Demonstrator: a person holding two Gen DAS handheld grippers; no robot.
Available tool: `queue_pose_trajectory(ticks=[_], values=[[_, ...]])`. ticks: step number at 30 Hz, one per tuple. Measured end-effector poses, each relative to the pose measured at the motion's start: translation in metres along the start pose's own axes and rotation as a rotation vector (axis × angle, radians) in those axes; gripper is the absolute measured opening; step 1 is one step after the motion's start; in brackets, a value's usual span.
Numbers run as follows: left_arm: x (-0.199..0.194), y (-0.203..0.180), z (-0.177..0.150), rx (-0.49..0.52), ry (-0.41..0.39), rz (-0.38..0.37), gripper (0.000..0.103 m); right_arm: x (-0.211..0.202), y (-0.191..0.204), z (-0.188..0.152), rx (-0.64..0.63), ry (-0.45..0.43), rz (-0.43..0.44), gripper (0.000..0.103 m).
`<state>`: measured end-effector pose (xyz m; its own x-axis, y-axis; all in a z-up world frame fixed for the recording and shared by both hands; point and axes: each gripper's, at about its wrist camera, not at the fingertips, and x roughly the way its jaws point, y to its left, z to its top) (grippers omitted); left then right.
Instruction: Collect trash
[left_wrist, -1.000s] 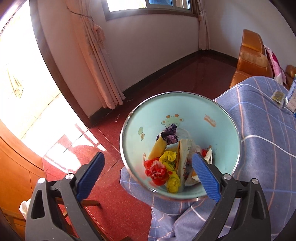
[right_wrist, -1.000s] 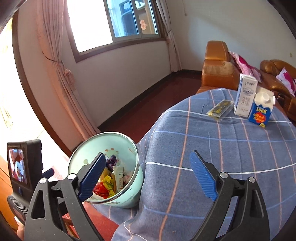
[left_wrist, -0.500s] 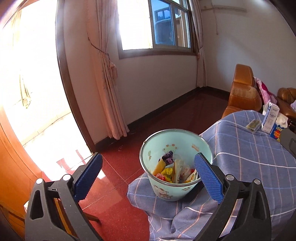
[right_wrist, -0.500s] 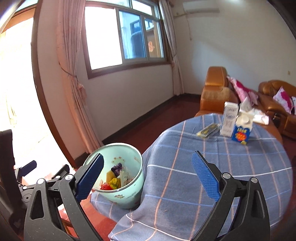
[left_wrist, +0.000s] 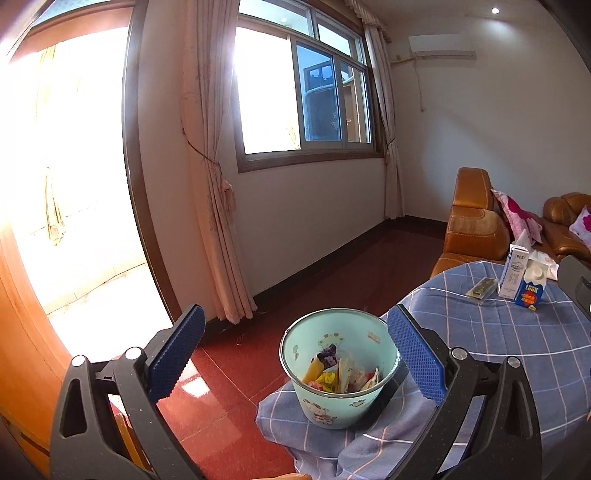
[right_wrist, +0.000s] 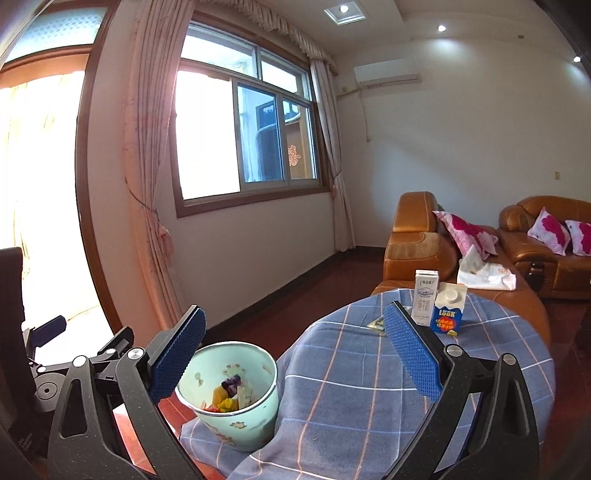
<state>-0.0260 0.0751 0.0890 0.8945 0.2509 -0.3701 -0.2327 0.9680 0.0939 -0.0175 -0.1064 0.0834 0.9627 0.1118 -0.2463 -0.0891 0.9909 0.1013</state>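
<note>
both grippers spread and empty; cartons (right_wrist: 436, 306) and wrapper (right_wrist: 376, 322) lie far across worktop, nearer right gripper (right_wrist: 293, 352) than left gripper (left_wrist: 295, 354).

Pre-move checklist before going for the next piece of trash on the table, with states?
1. Left tongs open and empty: ok.
2. Right tongs open and empty: ok.
3. Trash bin upright, mouth open, room left above the wrappers inside: ok.
4. Targets in view: white carton, blue carton and flat wrapper at the far side of the table: ok.
5. Cartons empty, so truly trash: cannot tell.
6. Bin footing: it sits on a hanging fold of tablecloth off the table edge; what holds it up is hidden: cannot tell.
</note>
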Motion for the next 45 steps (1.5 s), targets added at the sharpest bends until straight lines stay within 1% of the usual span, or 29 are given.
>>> queue_pose_trajectory(ticks=[6,15,20,45], values=[[-0.0036,-0.0019,-0.0001,0.014,-0.010,0.011,0.097,-0.0016,-0.0062,-0.0004,0.027,0.004,-0.012,0.095],[-0.0002,-0.0023,-0.0018,0.012,0.004,0.021,0.097,-0.0023,-0.0076,-0.0017,0.034,0.008,-0.008,0.095],[-0.0002,-0.0002,-0.0009,-0.003,0.011,0.012,0.097,-0.0030,-0.0071,-0.0028,0.033,0.009,-0.009,0.095],[-0.0017,0.0024,-0.0005,-0.001,0.006,0.016,0.097,-0.0043,-0.0066,-0.0024,0.047,0.010,-0.012,0.095]])
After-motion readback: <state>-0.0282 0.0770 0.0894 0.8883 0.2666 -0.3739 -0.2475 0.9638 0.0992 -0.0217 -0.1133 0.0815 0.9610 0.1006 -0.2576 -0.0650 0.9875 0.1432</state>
